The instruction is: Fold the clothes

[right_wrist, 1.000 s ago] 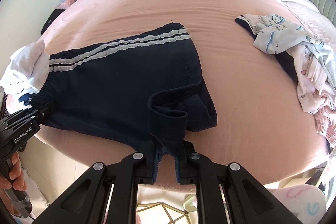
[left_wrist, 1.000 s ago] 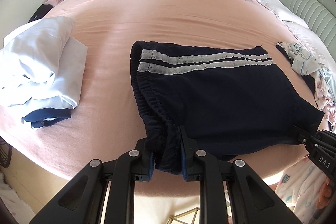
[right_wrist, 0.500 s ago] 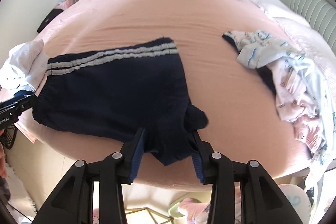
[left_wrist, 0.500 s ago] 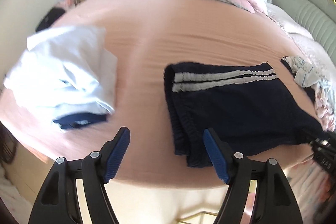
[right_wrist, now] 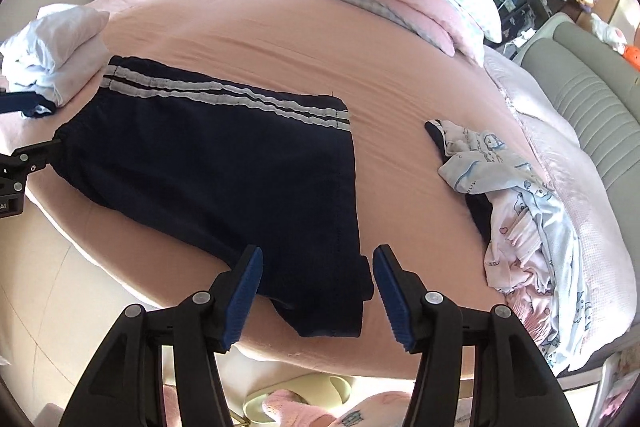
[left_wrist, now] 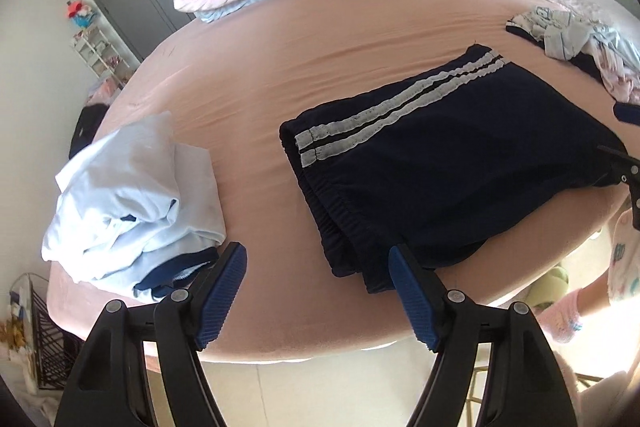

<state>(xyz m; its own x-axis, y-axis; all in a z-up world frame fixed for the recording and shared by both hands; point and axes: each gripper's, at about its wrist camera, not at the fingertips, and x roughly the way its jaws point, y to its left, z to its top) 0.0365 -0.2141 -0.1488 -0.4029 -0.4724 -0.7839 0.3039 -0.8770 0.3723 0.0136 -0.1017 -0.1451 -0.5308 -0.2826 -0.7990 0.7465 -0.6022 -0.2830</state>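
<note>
Right claw opening over navy shorts on bed.

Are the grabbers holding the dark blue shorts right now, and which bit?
No, neither. The left gripper is open and empty; the right gripper is opening around the hem of the shorts, not pinching it.

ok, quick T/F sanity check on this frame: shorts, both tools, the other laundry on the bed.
1. The navy shorts lie flat on the pink bed. True.
2. The left tool is clamped on the waistband. False: it is open, with nothing between its pads.
3. The right tool pinches the shorts' hem. False: its jaws are opening, and the hem lies loose between the pads.
4. A light blue garment pile sits beside the waistband end of the shorts. True.
5. The shorts have three white stripes. False: two white stripes run along one side.
</note>
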